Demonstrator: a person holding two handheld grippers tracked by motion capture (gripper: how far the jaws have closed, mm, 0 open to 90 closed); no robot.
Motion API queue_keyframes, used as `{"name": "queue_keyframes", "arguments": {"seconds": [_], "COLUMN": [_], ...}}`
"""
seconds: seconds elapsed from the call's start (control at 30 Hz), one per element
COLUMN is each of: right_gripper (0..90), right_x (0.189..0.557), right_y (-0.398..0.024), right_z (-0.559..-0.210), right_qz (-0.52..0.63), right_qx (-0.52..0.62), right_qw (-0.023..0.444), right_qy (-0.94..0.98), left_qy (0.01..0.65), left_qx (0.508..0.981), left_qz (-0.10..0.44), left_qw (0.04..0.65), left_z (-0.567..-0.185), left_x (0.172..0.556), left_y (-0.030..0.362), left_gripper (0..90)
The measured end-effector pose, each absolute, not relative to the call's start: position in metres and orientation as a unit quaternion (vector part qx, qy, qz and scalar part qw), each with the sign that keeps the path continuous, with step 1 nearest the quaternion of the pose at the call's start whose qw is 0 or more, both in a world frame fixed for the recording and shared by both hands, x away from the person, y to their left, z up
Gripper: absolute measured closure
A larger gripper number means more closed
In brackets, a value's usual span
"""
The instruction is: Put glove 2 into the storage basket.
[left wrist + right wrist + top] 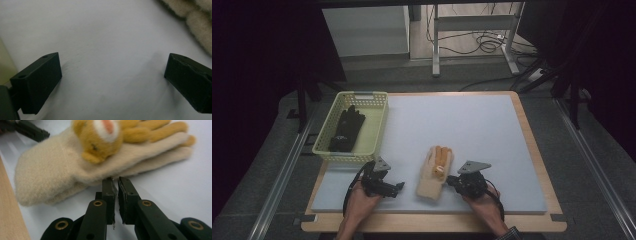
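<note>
Two grippers flanking beige glove (435,174): left gripper (398,186) open over mat (472,130), right gripper (116,182) closed at glove edge, basket (377,127) behind.

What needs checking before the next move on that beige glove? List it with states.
1. Right gripper jaws closed: ok, nearly together.
2. Glove edge caught between them: cannot tell; the tips meet its lower edge.
3. Left gripper free: ok, jaws wide open over the bare mat.
4. Glove lying flat on the mat: ok.
5. Basket ready to receive: ok, beside the mat's left part, holding a black glove.
</note>
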State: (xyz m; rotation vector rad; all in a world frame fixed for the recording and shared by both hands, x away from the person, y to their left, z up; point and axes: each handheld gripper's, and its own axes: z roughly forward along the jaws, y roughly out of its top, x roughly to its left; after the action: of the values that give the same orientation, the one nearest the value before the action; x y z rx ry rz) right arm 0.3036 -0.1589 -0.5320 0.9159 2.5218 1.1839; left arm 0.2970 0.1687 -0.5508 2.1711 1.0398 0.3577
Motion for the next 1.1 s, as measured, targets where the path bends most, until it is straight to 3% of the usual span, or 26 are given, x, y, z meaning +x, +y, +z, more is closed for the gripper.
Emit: {"name": "queue_keyframes", "arguments": {"seconds": [0.73,1.1], "right_gripper": [81.5,72.1], "right_x": [0.318,0.318], "right_y": [-0.108,-0.113], "right_z": [-0.537,-0.532], "right_qz": [0.394,0.388], "right_qx": [0.29,0.273], "right_qw": [0.112,0.119], "right_qy": [0.865,0.872], "left_qy": [0.374,0.374], "left_qx": [0.848,0.848], "left_qz": [0.132,0.132], "left_qw": [0.351,0.352], "left_z": [-0.551,-0.552], "left_x": [0.297,0.297], "left_y": [0.179,0.179], "left_gripper": [3.7,3.5]}}
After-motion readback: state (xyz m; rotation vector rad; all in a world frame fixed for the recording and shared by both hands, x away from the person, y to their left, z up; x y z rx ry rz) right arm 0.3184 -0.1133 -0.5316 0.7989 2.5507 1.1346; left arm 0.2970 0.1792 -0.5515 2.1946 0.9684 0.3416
